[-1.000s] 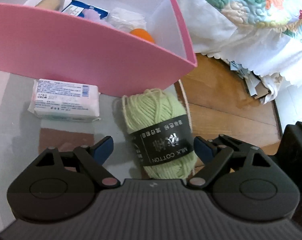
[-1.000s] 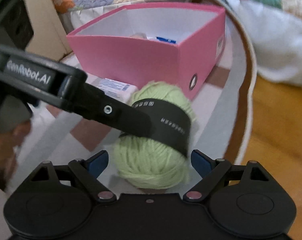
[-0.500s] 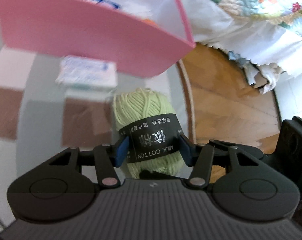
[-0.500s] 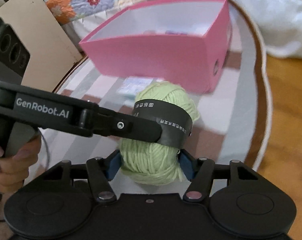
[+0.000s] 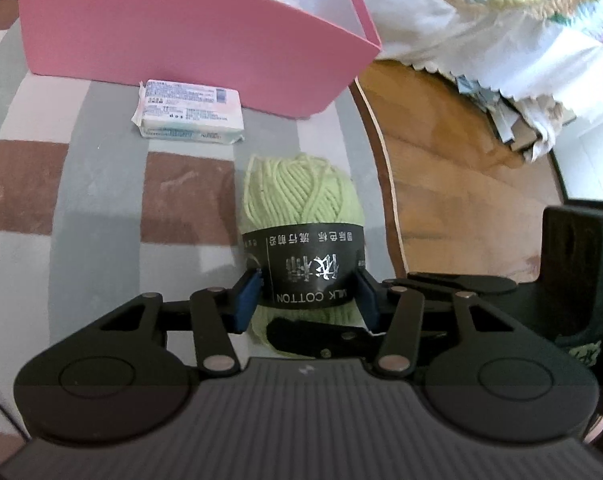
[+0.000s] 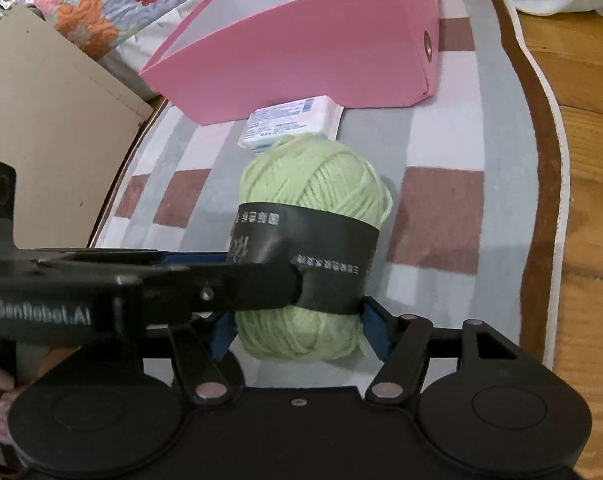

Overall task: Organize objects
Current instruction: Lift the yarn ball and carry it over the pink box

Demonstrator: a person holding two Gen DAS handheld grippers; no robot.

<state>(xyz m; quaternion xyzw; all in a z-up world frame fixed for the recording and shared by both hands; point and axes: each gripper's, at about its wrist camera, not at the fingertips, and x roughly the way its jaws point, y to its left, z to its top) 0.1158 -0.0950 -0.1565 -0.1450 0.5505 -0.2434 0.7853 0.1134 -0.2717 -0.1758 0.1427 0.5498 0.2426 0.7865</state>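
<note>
The soft light-green ball of yarn with a black paper band sits on the striped grey, white and brown mat, in front of the tall pink box. Your left tongs are squeezing in on its black band, with blue pads touching both sides. Your right tongs hug its lower end and are easing apart a little, pads against the wool. A small white wrapped pack lies between the yarn and the pink box, just beside the box wall. Neither thing is in the box yet. I think you must lift the yarn in, then the pack. What is inside the box, I cannot see.
</note>
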